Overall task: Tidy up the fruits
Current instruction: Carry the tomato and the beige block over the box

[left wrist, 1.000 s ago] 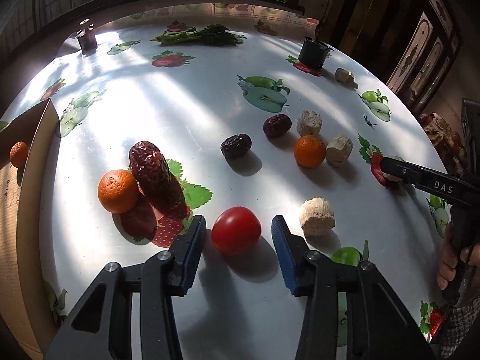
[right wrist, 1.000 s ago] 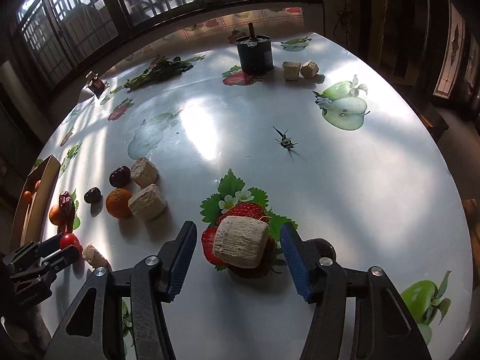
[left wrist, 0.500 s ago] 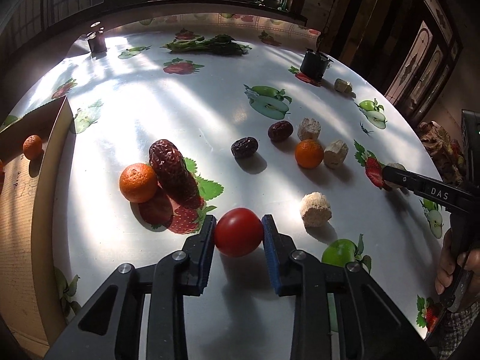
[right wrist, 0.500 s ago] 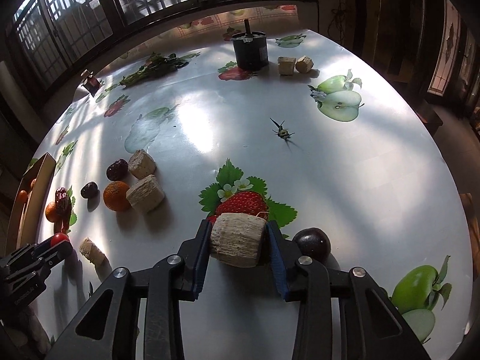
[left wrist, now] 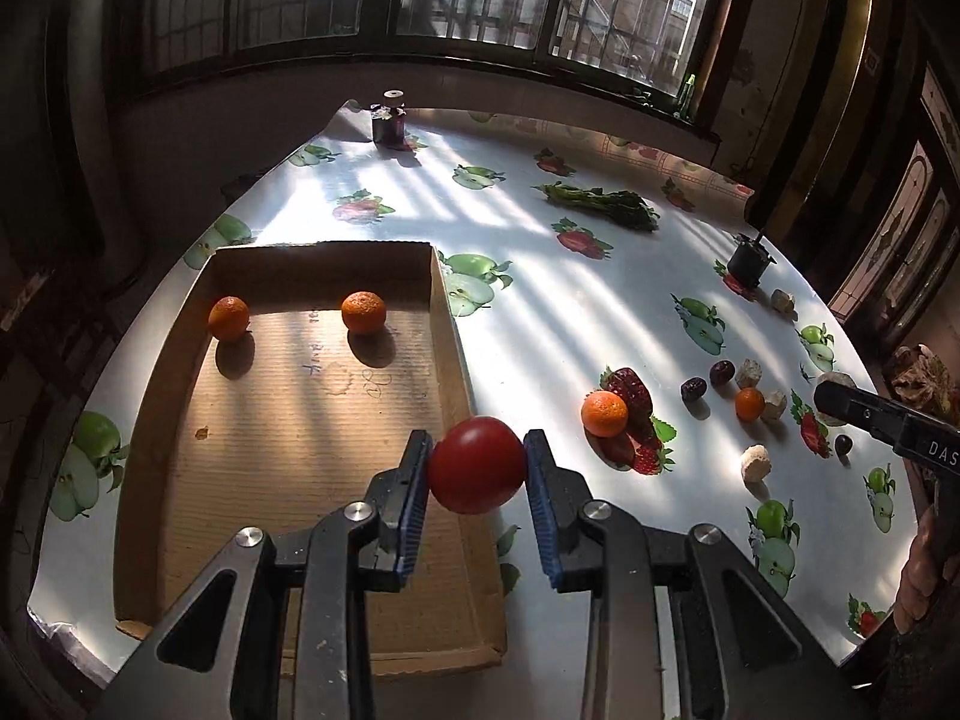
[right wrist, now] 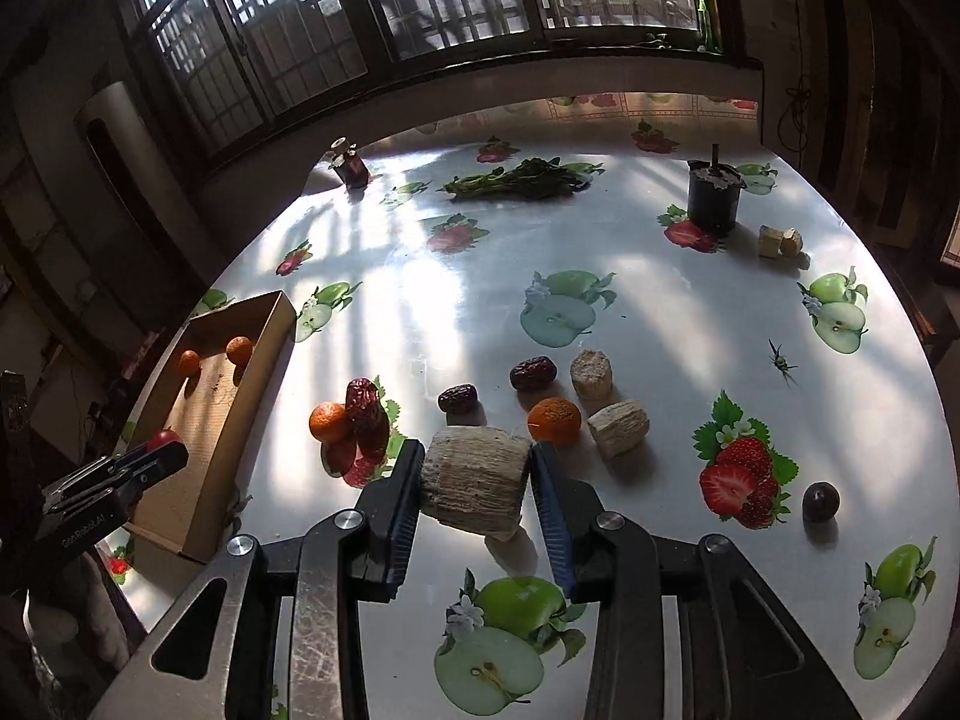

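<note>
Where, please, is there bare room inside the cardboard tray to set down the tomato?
The cardboard tray holds only two oranges by its far wall; the floor nearer the left tool, which grips the tomato, is bare. The tabletop right of the tray is crowded.

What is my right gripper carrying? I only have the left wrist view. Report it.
Observer: The right gripper is clamped on a pale ribbed cylinder chunk, with a pad pressing each flat end.
Operator: Tell me whether it is off the table.
Observer: It looks lifted. Its shadow falls on the table below and nearer the camera, apart from the chunk.
Operator: Name what sits closest behind it.
Observer: An orange and a second pale chunk, side by side on the cloth just beyond the fingertips.
</note>
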